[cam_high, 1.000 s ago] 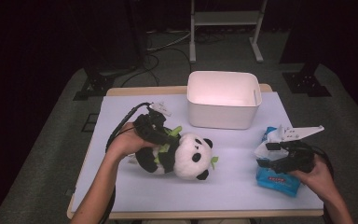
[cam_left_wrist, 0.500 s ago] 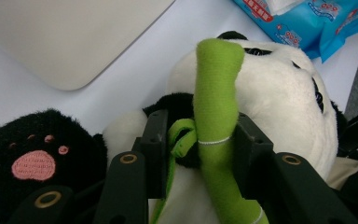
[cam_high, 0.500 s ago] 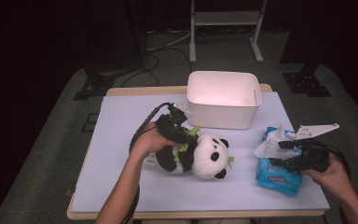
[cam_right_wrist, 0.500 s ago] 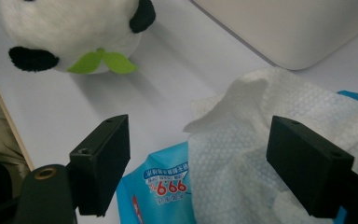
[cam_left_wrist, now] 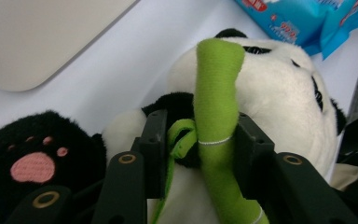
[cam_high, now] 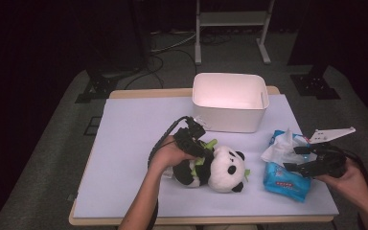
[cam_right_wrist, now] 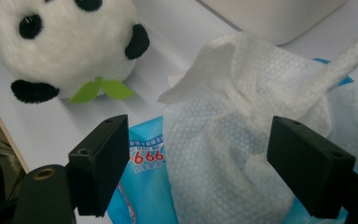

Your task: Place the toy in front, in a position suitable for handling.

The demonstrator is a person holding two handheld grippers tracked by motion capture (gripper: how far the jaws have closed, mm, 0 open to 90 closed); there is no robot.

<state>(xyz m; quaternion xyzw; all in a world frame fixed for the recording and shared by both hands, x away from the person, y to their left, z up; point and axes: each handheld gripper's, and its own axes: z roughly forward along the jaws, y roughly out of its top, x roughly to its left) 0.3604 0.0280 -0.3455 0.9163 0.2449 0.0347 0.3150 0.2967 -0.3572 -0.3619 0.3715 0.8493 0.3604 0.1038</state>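
White table [cam_high: 134, 134]; left claw [cam_left_wrist: 198, 140] pinches panda's [cam_left_wrist: 279, 93] green stalk [cam_left_wrist: 216, 107].

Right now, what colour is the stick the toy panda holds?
Bright green; the stick on the toy panda shows best in the left gripper view.

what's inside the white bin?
The white bin shows bare pale inner walls and floor, nothing inside. Its near wall hides the front strip of floor, so that part is unconfirmed.

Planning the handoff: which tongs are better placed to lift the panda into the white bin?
Left. The left tongs already clamp the panda near the white bin; the right tongs are open over wipes.
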